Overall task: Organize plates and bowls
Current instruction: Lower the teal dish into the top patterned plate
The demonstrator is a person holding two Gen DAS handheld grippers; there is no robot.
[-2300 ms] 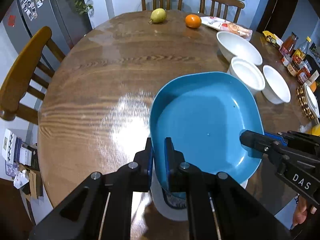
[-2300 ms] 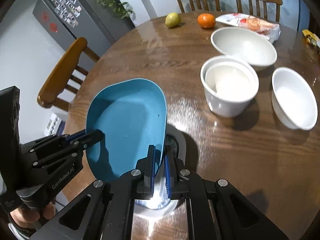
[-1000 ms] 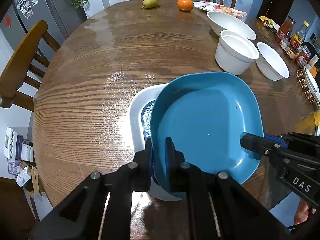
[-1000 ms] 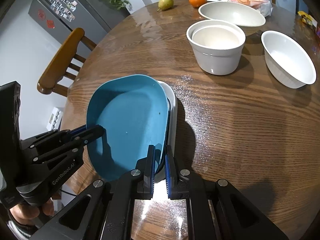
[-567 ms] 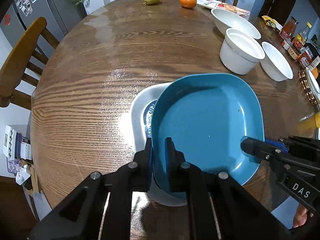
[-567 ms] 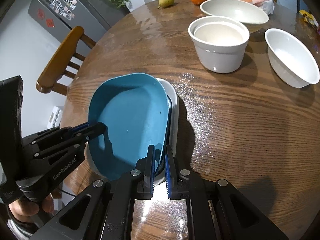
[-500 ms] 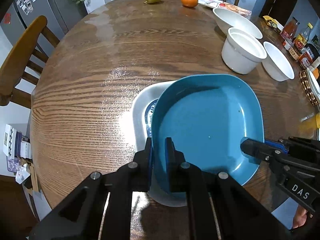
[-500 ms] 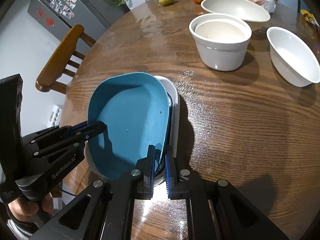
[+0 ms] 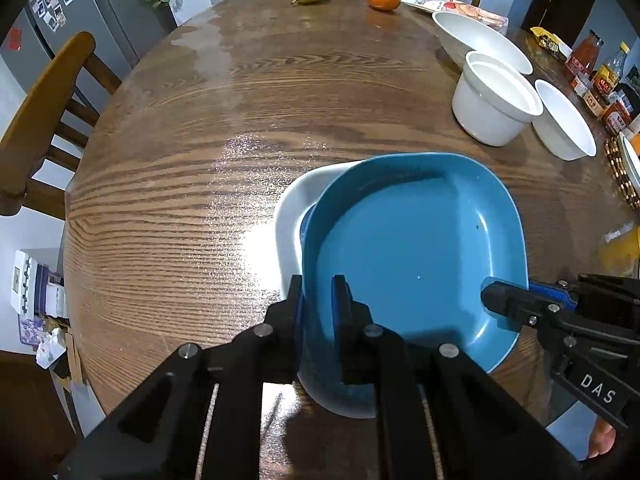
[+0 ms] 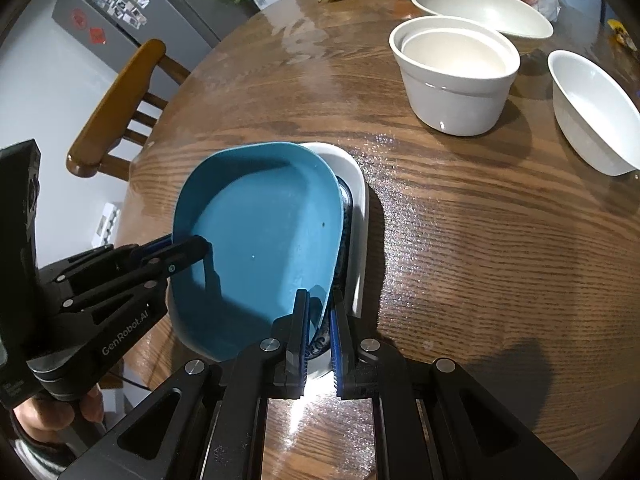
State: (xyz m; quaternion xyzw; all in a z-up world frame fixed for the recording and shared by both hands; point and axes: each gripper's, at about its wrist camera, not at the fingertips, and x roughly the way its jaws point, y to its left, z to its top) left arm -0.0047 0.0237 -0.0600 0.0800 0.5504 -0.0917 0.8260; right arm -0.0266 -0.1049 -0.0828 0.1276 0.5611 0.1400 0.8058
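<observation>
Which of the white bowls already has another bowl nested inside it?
The tall straight-sided white bowl, nearest the blue plate: a second rim shows inside it. The wide oval bowl and the round bowl are empty.

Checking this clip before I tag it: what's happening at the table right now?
A person holds two sets of tongs, each clamped on an opposite edge of a blue plate. The left tongs grip the near rim in their own view; the right tongs grip the other side. The plate sits low over a white plate on the wooden table; full contact cannot be told. Three white bowls stand apart further back, untouched.
</observation>
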